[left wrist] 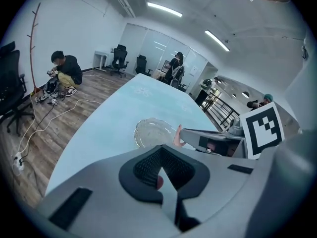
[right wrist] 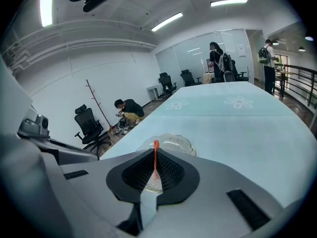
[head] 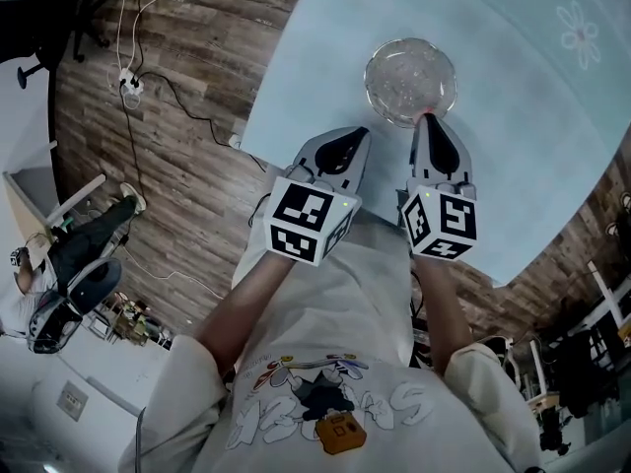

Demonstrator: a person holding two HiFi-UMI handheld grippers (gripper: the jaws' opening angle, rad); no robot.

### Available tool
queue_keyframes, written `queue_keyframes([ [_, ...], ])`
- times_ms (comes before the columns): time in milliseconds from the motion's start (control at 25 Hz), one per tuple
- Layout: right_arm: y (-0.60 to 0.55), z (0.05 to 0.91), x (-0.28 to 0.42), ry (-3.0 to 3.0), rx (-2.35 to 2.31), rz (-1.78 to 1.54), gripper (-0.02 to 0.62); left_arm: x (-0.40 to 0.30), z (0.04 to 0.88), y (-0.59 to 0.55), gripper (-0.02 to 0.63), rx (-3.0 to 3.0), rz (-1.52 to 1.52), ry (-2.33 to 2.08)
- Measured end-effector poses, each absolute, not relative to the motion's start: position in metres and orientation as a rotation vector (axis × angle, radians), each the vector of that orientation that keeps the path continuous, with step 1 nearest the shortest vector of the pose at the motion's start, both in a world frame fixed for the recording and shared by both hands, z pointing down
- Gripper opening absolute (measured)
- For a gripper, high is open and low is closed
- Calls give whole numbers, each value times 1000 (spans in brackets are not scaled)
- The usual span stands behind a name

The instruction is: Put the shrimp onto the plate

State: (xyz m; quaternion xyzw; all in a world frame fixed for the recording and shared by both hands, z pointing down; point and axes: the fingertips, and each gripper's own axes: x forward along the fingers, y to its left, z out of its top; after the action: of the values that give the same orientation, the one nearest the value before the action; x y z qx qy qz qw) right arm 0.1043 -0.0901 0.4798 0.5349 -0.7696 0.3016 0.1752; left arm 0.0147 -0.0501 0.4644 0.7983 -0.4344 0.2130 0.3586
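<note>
The left gripper view alone shows the shrimp (left wrist: 178,136) poking sideways from the right gripper (right wrist: 154,155), just beside the glass plate (left wrist: 150,131). The right gripper's jaws pinch its orange tail above the plate's near rim. The left gripper (left wrist: 161,155) has its jaws pressed together.

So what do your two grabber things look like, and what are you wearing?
The left gripper and right gripper are pale grey shells. Each has a black ridged claw in front and a white cube with black square markers behind. No cables show on them. The person wears a white short-sleeved T-shirt with a cartoon print.
</note>
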Motion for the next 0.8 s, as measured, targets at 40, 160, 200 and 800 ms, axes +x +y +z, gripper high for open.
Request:
queue_keyframes([
  [40, -92, 484, 103, -2173, 1515, 862, 34, 13, 469, -52, 8, 2053, 554, -1118],
  [160, -96, 500, 101, -2152, 1505, 884, 34, 9, 483, -55, 8, 2035, 571, -1110],
  [200, -97, 505, 100, -2147, 1500, 889, 34, 10, 488, -56, 8, 2032, 574, -1109],
  [800, -97, 533, 93, -2073, 1507, 943, 37, 9, 509, -61, 8, 2001, 580, -1088],
])
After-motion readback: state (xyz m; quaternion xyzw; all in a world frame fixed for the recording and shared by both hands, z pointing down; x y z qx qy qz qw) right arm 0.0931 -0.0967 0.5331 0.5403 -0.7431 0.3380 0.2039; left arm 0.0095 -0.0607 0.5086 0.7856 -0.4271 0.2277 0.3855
